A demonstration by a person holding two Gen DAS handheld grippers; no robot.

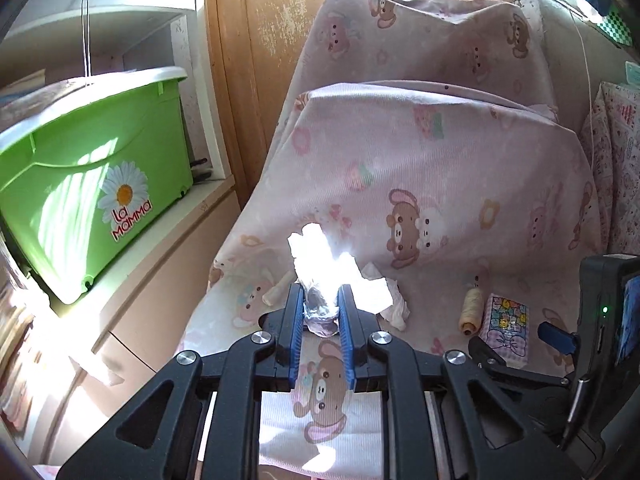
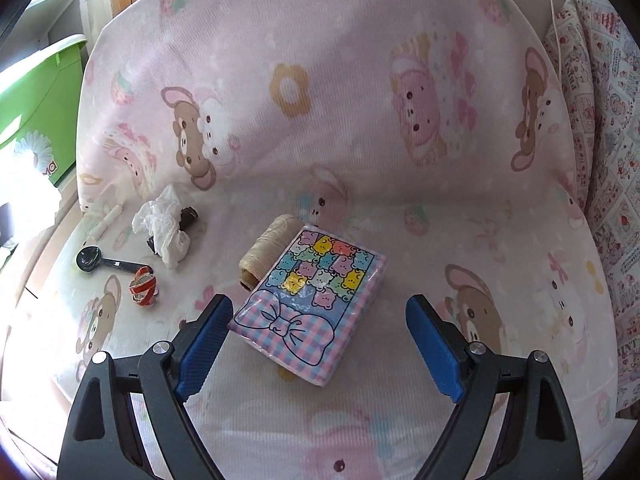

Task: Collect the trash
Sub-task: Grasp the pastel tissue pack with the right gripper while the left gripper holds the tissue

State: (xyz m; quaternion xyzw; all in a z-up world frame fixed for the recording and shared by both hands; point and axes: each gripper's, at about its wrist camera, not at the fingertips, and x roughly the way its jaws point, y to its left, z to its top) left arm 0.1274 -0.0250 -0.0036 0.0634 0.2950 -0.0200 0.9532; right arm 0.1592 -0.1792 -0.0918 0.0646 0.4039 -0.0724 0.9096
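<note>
1. The step in hand looked like gathering litter off the seat (image 2: 360,152), which was covered in a pink bear-print cloth. The left gripper (image 1: 320,300) was nearly closed, its blue pads pinching a wad of white crumpled paper (image 1: 320,264), washed out by sunlight, held clear above the seat's front part.

2. The right gripper (image 2: 320,344) hung with its jaws wide apart and nothing between the pads. It pointed down at the middle of the seat, where a tissue packet (image 2: 312,312) with a bow and coloured bears lay just ahead of the fingertips, a spool of beige thread (image 2: 268,248) touching its far left edge.

3. The remaining trash lay toward the seat's left edge: a crumpled white tissue (image 2: 164,228) with something dark tucked behind it, and nearer the front a crushed red and white wrapper (image 2: 144,286) beside a dark spoon (image 2: 104,262). These were well to the left of the open right gripper.

4. The next move probably called for swinging the right gripper left over the tissue or the wrapper and closing there, rather than on the packet. The held paper needed a bin; none was visible, only a green storage box (image 1: 92,172) off the seat's left side.
</note>
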